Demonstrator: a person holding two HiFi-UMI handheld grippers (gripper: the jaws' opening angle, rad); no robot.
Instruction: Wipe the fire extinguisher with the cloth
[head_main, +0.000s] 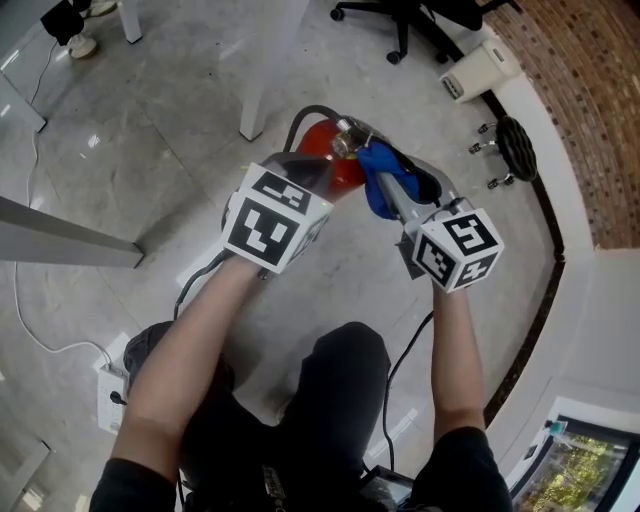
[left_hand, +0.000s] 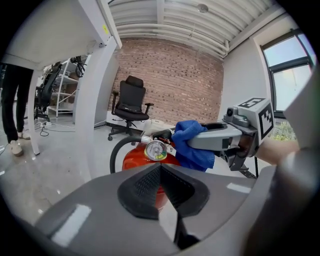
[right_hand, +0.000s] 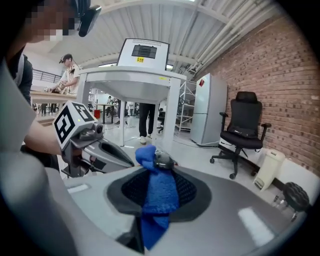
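A red fire extinguisher with a black hose stands on the floor in front of me. Its pressure gauge faces the left gripper view, above the red body. My right gripper is shut on a blue cloth and presses it against the extinguisher's valve head. From those jaws the cloth hangs down, and in the left gripper view the cloth lies beside the gauge. My left gripper is shut, with its tips close to the red body; contact is hidden.
A white table leg stands just behind the extinguisher. A black office chair and a white bin sit by the brick wall. A black weight lies at the right. A power strip and cables lie at my left.
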